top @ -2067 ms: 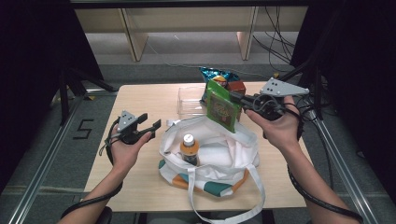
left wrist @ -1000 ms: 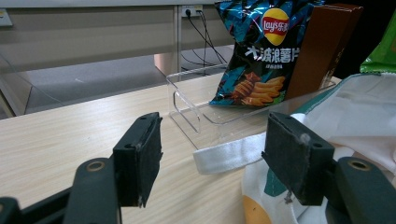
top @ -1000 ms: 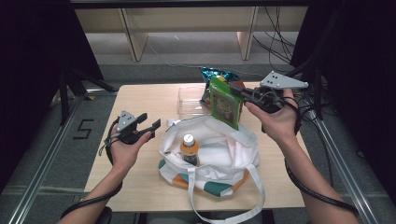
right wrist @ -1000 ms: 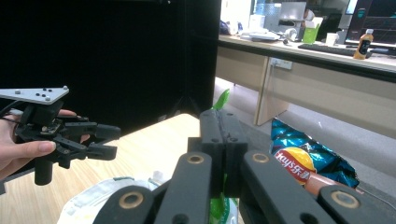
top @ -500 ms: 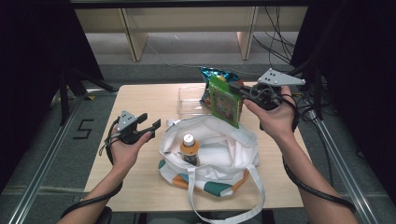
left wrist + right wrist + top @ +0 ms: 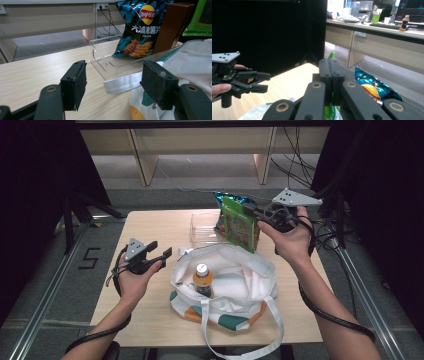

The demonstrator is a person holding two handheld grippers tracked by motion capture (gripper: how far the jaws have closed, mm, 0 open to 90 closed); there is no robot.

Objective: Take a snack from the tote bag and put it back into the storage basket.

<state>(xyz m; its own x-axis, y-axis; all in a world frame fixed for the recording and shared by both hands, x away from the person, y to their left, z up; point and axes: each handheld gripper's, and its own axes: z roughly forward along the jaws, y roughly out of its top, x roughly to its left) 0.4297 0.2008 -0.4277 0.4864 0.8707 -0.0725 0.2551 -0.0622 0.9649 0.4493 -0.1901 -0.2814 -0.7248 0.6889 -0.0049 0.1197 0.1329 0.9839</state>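
Two grippers are above the table (image 6: 150,227). The right gripper (image 6: 248,211) has its jaws closed on the top of a green packet (image 6: 239,226), held over the white bag (image 6: 235,285); its print is too small to read. The left gripper (image 6: 163,253), jaws open and empty, is beside the bag. A bottle (image 6: 202,279) stands half hidden inside.

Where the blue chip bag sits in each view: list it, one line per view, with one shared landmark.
High view: blue chip bag top centre, behind the green packet.
Left gripper view: upper right, standing in the clear tray.
Right gripper view: lower right, beside the shut jaws.
Shared landmark: the white tote bag.
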